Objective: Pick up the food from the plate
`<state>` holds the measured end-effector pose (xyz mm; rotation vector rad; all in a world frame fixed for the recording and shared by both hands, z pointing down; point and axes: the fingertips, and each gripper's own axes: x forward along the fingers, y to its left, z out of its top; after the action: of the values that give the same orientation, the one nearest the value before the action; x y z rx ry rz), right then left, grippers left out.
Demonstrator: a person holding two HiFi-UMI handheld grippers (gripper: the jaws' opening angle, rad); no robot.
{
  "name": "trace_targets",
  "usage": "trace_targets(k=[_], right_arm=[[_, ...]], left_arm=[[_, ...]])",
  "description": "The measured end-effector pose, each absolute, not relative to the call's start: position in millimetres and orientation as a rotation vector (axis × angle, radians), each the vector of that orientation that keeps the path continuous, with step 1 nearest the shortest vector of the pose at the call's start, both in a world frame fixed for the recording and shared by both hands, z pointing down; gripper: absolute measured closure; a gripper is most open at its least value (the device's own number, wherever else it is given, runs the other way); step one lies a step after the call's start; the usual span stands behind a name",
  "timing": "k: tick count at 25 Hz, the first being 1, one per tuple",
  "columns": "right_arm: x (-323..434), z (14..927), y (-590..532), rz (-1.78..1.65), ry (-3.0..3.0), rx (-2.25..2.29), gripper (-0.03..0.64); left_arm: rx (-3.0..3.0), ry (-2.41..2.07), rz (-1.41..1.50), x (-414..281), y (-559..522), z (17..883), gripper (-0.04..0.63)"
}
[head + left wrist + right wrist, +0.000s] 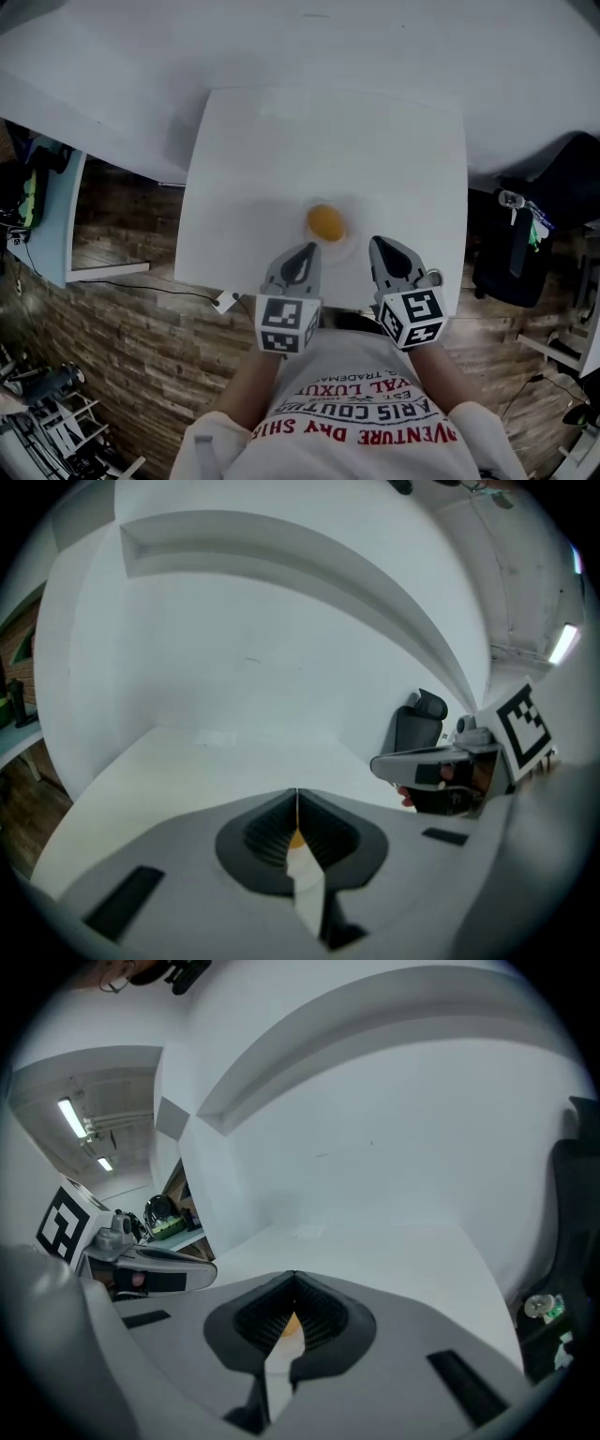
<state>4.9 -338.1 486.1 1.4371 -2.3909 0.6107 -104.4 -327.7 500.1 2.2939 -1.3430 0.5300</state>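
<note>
A round orange piece of food (325, 223) lies on a white plate (351, 236) near the front of the white table (281, 150). My left gripper (305, 251) hovers just in front of it, a little to the left, with its jaws shut and nothing in them. My right gripper (382, 246) is beside the plate's right front, also shut and empty. In the left gripper view the shut jaws (297, 796) meet in a line, and a sliver of the orange food (295, 838) shows through the gap below. The right gripper view also shows shut jaws (294, 1280) with the food (292, 1326) beyond them.
The table stands against a white wall, and wooden floor (141, 328) lies around it. A black bag (516, 253) hangs to the right, and a pale shelf (52, 216) stands to the left. A white cable end (225, 301) lies below the table's front-left corner.
</note>
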Motion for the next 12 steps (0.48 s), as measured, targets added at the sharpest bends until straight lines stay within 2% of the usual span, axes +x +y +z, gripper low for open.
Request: trace_targets(k=[5,9,12], right_arm=[[-1,502,-349,0.655,-2.326,1.474,0.606],[-3,515,-352,0.689,-2.283,1.499,0.606],[1,522,-356,0.704,-2.252,1.532,0.606]], left_arm=[[2.310,-1.224,0.589,-100,-342,521,0.569],[2.325,-1.112,0.640,-93,-350,544,0.302],[2.379,-1.031,0.702,-84,-355,554,0.182]])
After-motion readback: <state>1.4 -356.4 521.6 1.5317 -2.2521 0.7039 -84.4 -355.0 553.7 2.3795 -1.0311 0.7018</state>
